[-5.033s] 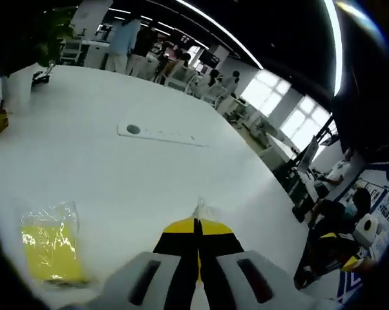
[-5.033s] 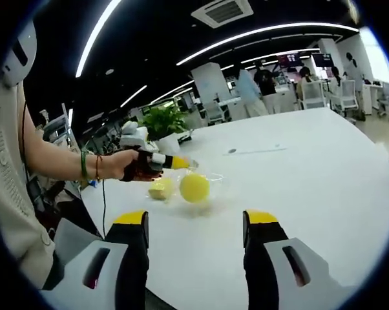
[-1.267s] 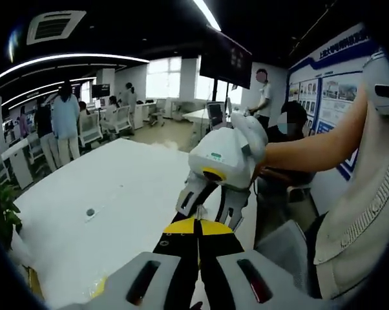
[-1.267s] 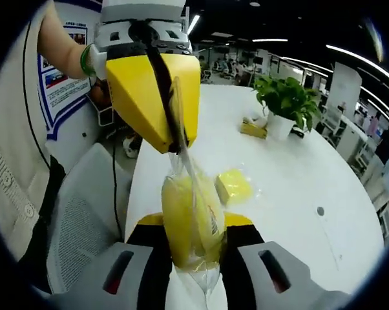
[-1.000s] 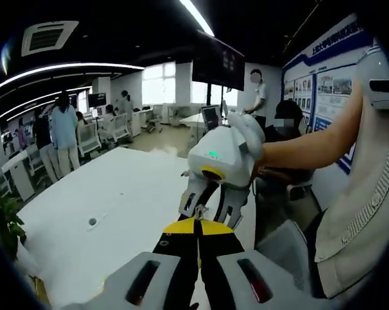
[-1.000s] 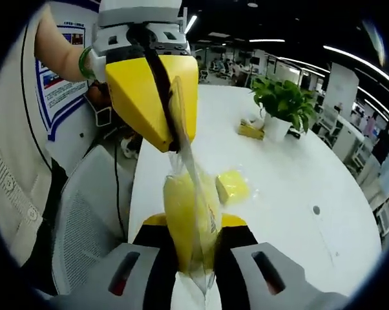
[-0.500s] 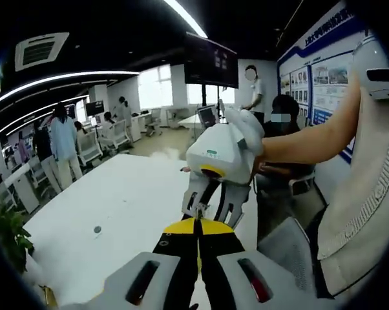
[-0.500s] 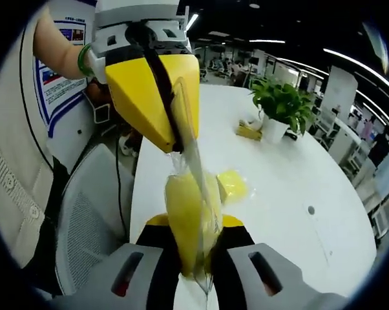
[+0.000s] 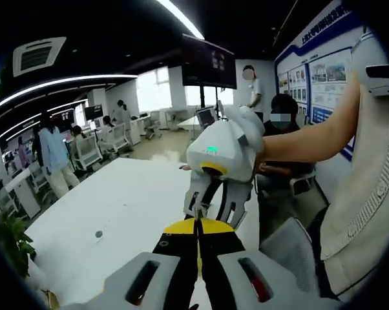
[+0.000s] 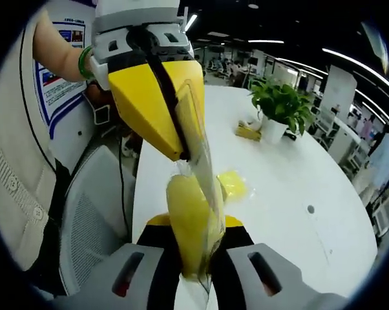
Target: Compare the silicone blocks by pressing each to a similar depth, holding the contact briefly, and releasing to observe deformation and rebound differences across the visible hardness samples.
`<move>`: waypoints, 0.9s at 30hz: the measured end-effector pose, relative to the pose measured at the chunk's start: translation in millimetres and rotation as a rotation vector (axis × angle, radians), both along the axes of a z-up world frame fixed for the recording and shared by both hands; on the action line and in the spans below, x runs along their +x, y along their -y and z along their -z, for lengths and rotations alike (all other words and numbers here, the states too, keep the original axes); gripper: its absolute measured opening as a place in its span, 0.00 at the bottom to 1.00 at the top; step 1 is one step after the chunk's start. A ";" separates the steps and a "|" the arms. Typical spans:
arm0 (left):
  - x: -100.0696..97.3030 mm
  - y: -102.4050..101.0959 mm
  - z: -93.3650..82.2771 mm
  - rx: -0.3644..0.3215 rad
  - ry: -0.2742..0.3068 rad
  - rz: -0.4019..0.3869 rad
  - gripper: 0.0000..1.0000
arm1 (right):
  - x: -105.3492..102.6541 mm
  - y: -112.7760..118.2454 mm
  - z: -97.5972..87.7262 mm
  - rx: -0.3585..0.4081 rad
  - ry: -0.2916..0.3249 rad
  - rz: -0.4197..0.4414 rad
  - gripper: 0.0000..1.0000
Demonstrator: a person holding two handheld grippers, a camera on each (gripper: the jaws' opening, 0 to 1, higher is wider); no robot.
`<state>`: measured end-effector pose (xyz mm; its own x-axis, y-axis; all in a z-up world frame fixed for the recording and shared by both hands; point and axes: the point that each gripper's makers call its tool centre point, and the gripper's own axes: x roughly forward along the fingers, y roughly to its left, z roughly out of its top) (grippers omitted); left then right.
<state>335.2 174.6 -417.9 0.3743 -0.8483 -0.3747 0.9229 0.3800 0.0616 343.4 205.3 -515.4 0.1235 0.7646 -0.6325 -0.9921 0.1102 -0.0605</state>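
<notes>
My right gripper [image 10: 194, 223] is shut on a yellow silicone block [image 10: 188, 203] inside a clear plastic bag [image 10: 203, 165], held upright in the air. The left gripper [image 10: 189, 155] comes down from the upper left, its yellow jaws shut on the bag's top edge. In the left gripper view, the left gripper [image 9: 196, 223] is shut with a thin strip of plastic between its tips, and the white right gripper [image 9: 210, 203] faces it, held by a person's hand. A second bagged yellow block [image 10: 232, 184] lies on the white table [image 10: 298, 194].
A potted plant [image 10: 282, 103] and a small yellow item [image 10: 249, 132] stand at the table's far end. A grey mesh office chair [image 10: 91, 219] sits at the table's near edge. People stand and sit close behind the right gripper [image 9: 282, 129].
Both grippers keep their hold on the bagged block. The left gripper's jaws have tilted slightly and the bag's top has shifted a little to the right in the right gripper view.
</notes>
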 end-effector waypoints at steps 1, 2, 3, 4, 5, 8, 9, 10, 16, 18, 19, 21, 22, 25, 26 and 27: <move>0.0 -0.1 0.6 0.003 -0.001 -0.001 0.00 | 0.0 0.1 0.5 -0.002 0.004 0.000 0.10; 0.2 -0.2 0.7 0.004 0.003 0.000 0.00 | 0.0 0.0 0.3 -0.003 0.004 0.001 0.10; 0.4 -0.1 0.5 0.001 0.005 0.000 0.00 | -0.7 -0.3 -0.4 0.000 -0.002 0.001 0.10; 0.4 0.0 0.5 -0.001 0.002 -0.001 0.00 | -0.7 -0.7 -0.9 0.002 0.002 0.001 0.10; 0.6 0.1 0.6 -0.002 0.001 -0.002 0.00 | -0.7 -1.0 -1.7 0.004 0.003 0.001 0.10; 1.8 0.3 0.3 -0.009 -0.005 -0.004 0.00 | -0.3 -1.5 -2.9 0.009 0.008 0.000 0.10; 2.3 0.3 -0.3 -0.014 -0.008 -0.006 0.00 | -0.5 -1.4 -3.8 0.009 0.004 0.003 0.10; 2.5 0.4 -1.0 -0.019 -0.007 -0.005 0.00 | -0.7 -1.2 -4.4 0.008 0.007 0.004 0.10; 3.0 2.3 -5.2 -0.048 -0.014 -0.008 0.00 | 0.5 0.8 -8.8 0.014 0.022 0.000 0.09; 3.4 3.3 -4.9 -0.041 -0.011 -0.009 0.00 | 0.0 1.4 -8.1 0.014 0.020 -0.002 0.09; 3.7 2.7 -4.6 -0.037 -0.008 -0.010 0.00 | 1.3 1.3 -8.4 0.019 0.024 0.003 0.09; 4.0 2.9 -4.5 -0.032 -0.003 -0.015 0.00 | 0.5 1.3 -8.2 0.021 0.017 0.002 0.09; 4.1 3.0 -4.6 -0.034 -0.007 -0.018 0.00 | 0.6 1.3 -8.5 0.023 0.016 0.002 0.09; 4.0 3.5 -5.0 -0.039 -0.011 -0.031 0.00 | -1.7 1.3 -8.7 0.032 -0.001 0.001 0.10; 4.0 3.7 -5.1 -0.040 -0.009 -0.033 0.00 | -0.9 1.3 -9.0 0.034 0.013 0.001 0.10; 3.8 3.9 -5.2 -0.040 -0.002 -0.032 0.00 | -0.7 1.6 -9.2 0.034 0.007 0.005 0.10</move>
<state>338.9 170.7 -412.7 0.4009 -0.8500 -0.3417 0.9103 0.4116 0.0441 342.7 203.8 -506.2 0.1316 0.7851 -0.6053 -0.9911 0.1171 -0.0636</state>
